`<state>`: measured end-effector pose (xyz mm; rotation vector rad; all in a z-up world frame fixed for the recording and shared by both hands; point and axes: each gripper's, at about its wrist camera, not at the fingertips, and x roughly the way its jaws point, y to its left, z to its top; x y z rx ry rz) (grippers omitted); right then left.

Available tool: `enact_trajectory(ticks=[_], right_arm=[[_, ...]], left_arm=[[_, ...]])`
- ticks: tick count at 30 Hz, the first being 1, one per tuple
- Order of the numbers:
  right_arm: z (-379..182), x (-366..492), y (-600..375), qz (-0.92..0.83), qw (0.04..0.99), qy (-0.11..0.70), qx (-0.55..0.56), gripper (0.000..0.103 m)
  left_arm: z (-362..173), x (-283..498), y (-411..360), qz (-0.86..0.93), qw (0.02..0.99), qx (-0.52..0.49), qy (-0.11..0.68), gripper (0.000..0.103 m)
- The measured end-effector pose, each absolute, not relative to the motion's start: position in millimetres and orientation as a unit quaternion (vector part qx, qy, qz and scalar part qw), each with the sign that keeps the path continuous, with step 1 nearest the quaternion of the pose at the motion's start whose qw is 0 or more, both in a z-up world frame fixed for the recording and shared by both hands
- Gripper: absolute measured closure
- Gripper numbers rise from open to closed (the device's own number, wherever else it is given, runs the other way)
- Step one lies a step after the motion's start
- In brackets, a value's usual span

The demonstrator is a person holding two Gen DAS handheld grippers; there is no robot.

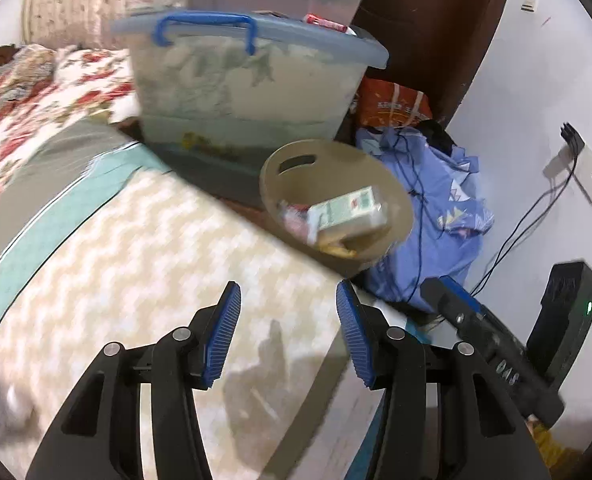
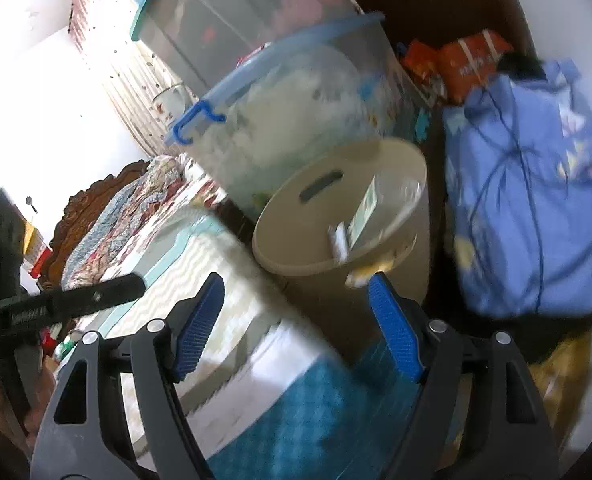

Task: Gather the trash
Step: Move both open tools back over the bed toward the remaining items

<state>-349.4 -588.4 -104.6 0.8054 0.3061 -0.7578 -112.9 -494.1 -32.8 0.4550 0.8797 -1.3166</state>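
Note:
A beige round trash bin stands on the floor beside the bed; it also shows in the right wrist view. Inside it lie a green-and-white carton, seen again in the right wrist view, and other scraps. My left gripper is open and empty above the bed's edge, short of the bin. My right gripper is open and empty just in front of the bin. The right gripper's body shows at the right of the left wrist view.
A bed with a zigzag-patterned cover fills the left. A clear storage box with a blue handle stands behind the bin. Blue clothes and cables lie to the right by the white wall. An orange bag sits behind.

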Motion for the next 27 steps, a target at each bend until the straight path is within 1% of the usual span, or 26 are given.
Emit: enact_trajectory(ticks=[8, 14, 16, 19, 27], right_arm=[[-98.9, -333.6, -524.9, -0.344, 0.834, 0.168, 0.396, 0.027], [-79.6, -316.9, -481.3, -0.337, 0.843, 0.172, 0.382, 0.026], [-73.3, -309.5, -469.5, -0.33, 0.848, 0.175, 0.375, 0.023], [-64.2, -294.4, -446.4, -0.31, 0.859, 0.186, 0.362, 0.022], [-59.8, -265.1, -408.7, -0.266, 0.876, 0.221, 0.337, 0.02]], left_arm=[[-30.4, -102.3, -392.1, -0.547, 0.721, 0.182, 0.385, 0.055], [-16.2, -91.6, -321.4, -0.51, 0.763, 0.173, 0.358, 0.051], [-11.5, -90.4, -302.4, -0.497, 0.777, 0.174, 0.345, 0.048], [-8.0, -90.4, -280.0, -0.485, 0.791, 0.171, 0.33, 0.046], [-12.6, -83.9, -233.9, -0.452, 0.815, 0.17, 0.32, 0.045]])
